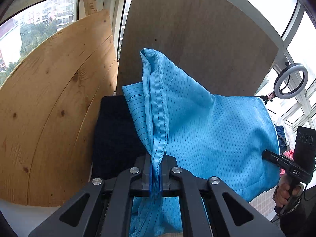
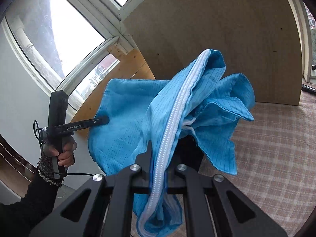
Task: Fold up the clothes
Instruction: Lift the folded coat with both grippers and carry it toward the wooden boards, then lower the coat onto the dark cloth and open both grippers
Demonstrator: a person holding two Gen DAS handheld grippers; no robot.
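Note:
A light blue pinstriped garment (image 1: 207, 128) hangs in the air, stretched between both grippers. My left gripper (image 1: 156, 158) is shut on a stitched hem of it, the cloth bunched between the jaws and trailing below. In the right wrist view the same blue garment (image 2: 128, 114) drapes toward the other hand, and my right gripper (image 2: 160, 156) is shut on its edge along a white zipper (image 2: 177, 106). Each view shows the opposite gripper: the right gripper (image 1: 265, 154) at the cloth's far edge, the left gripper (image 2: 105, 119) likewise.
A pale wooden board (image 1: 55, 108) and a grey-brown panel (image 1: 197, 39) lean upright behind the garment, with windows beyond. A dark cloth (image 1: 114, 134) lies below. A checked cloth surface (image 2: 276, 148) spreads at right. A ring light (image 1: 291, 81) stands by the window.

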